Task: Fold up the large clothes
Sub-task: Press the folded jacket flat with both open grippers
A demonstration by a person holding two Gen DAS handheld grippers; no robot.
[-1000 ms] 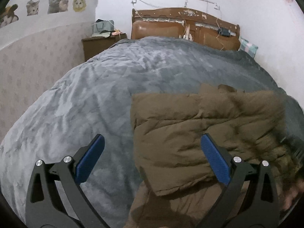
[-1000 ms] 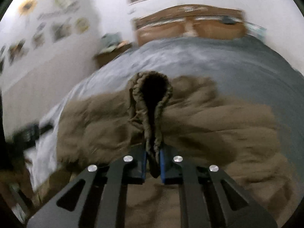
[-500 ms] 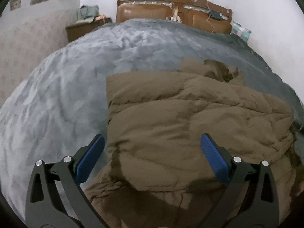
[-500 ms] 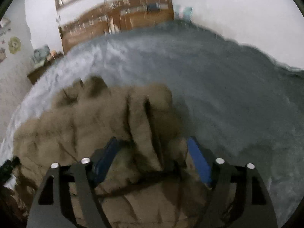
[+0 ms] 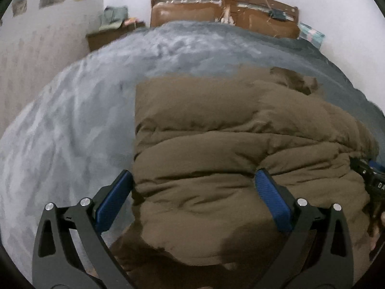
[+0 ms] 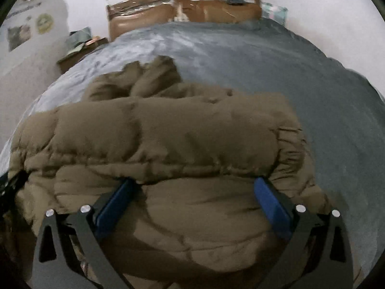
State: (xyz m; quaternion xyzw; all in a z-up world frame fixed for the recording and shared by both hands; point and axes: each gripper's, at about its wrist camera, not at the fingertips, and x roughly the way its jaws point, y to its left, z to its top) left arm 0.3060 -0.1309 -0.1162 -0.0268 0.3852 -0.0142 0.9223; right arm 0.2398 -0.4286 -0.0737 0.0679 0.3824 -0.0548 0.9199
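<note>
A brown puffer jacket [image 5: 228, 144] lies folded in a thick bundle on the grey bed blanket [image 5: 72, 120]. My left gripper [image 5: 192, 175] is wide open just above the jacket's near left part; its left finger sits at the jacket's edge and neither pad presses the fabric. In the right wrist view the jacket [image 6: 168, 144] fills the middle. My right gripper [image 6: 195, 183] has its jaws opening wide, with the jacket's near fold bulging between the blue pads but loose. A dark part of the right gripper [image 5: 370, 180] shows at the left view's right edge.
The blanket [image 6: 288, 72] covers the whole bed up to a brown headboard [image 5: 216, 7]. A wooden nightstand [image 5: 108, 36] with clutter stands at the far left by the wall. A checked pillow [image 5: 310, 35] lies at the far right corner.
My right gripper let go of the pinched jacket fold and opened wide. Both grippers sank closer to the jacket, which settled flat on the bed.
</note>
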